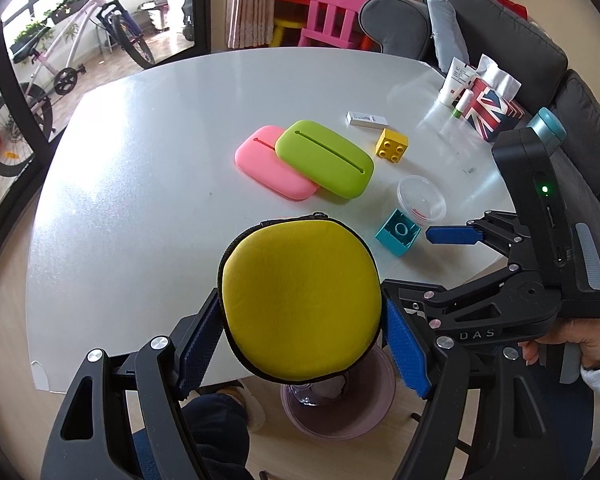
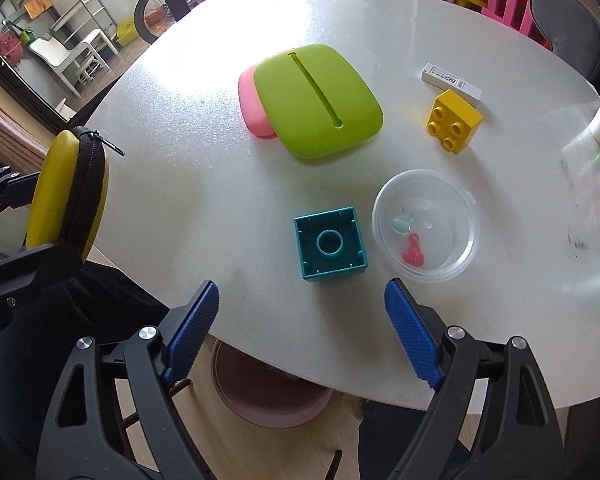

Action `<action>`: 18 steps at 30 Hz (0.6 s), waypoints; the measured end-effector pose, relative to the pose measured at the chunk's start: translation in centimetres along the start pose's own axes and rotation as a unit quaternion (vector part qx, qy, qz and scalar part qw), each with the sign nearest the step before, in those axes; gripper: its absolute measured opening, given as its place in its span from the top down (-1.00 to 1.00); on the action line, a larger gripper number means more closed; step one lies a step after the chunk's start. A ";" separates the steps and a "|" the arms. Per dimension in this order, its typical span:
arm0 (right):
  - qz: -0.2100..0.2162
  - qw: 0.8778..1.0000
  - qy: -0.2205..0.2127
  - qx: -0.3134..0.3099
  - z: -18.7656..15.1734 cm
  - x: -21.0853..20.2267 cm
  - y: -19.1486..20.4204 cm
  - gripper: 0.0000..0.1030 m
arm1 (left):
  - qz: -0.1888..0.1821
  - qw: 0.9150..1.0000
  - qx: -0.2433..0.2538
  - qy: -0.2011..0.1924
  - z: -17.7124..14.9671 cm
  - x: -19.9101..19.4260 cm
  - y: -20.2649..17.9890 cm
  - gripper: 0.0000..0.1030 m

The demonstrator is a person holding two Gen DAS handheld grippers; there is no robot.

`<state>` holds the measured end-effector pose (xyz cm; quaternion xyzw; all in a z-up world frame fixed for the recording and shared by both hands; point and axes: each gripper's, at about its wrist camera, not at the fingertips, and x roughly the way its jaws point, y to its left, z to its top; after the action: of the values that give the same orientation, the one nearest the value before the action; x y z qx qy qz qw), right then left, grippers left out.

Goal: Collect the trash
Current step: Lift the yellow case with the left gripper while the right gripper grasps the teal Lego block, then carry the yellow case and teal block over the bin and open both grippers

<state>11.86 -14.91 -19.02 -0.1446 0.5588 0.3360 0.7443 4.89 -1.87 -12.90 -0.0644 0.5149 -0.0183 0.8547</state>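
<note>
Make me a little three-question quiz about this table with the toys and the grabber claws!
1. True or false: the left gripper holds the yellow zip case.
2. Which lies on top: A the green pad, or B the pink pad?
3. Fill in: the teal block sits beside the clear round ____.

Key: 1 true. 2 A. 3 container. The right gripper is open and holds nothing.
</note>
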 end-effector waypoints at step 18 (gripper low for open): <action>-0.029 0.999 -0.010 -0.030 1.6 0.9 0.4 0.33 | 0.000 1.000 -0.012 0.012 -0.5 0.9 0.9 -0.43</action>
<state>12.93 -13.39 -19.23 -0.1800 0.5365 0.3323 0.7546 4.84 -1.15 -14.04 -0.0746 0.5249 -0.0132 0.8478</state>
